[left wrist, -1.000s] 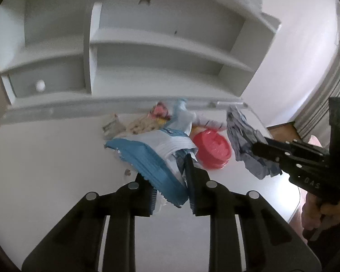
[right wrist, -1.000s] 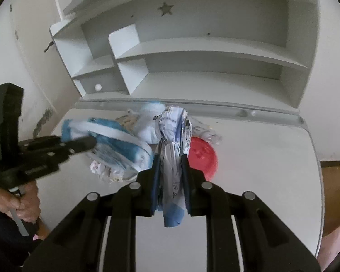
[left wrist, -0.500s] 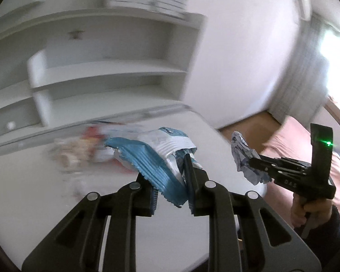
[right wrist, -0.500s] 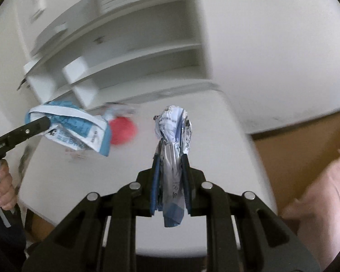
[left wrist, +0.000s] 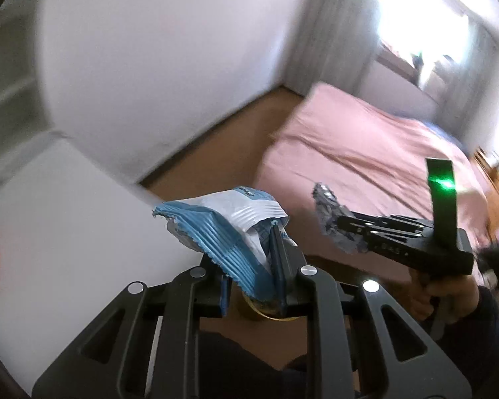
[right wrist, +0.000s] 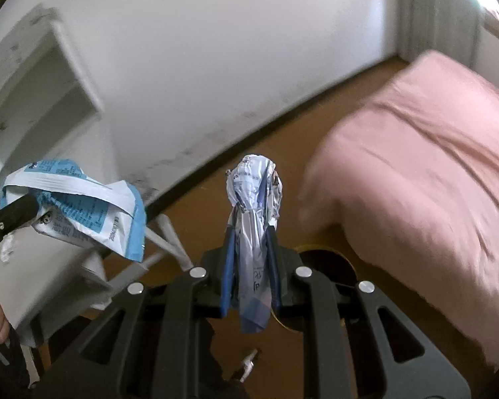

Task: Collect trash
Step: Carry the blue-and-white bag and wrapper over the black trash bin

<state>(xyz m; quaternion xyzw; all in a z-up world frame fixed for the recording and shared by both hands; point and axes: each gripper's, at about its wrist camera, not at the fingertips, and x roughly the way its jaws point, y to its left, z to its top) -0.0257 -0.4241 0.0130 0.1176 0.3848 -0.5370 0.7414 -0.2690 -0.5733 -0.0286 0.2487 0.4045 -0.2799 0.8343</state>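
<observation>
left gripper (left wrist: 254, 262) closed on blue wrapper (left wrist: 223, 229) | right gripper (right wrist: 251, 259) closed on crumpled wrapper (right wrist: 254, 206) | risk: thin foil slips out during swing, misses bin (right wrist: 326, 262)

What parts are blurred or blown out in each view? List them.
Left wrist view: the window is blown out to white, the desk and wall are smeared by motion, while the blue wrapper stays sharp and a green light glares. Right wrist view: the pink bed and shelf unit are blurred; the crumpled silver wrapper is crisp.
</observation>
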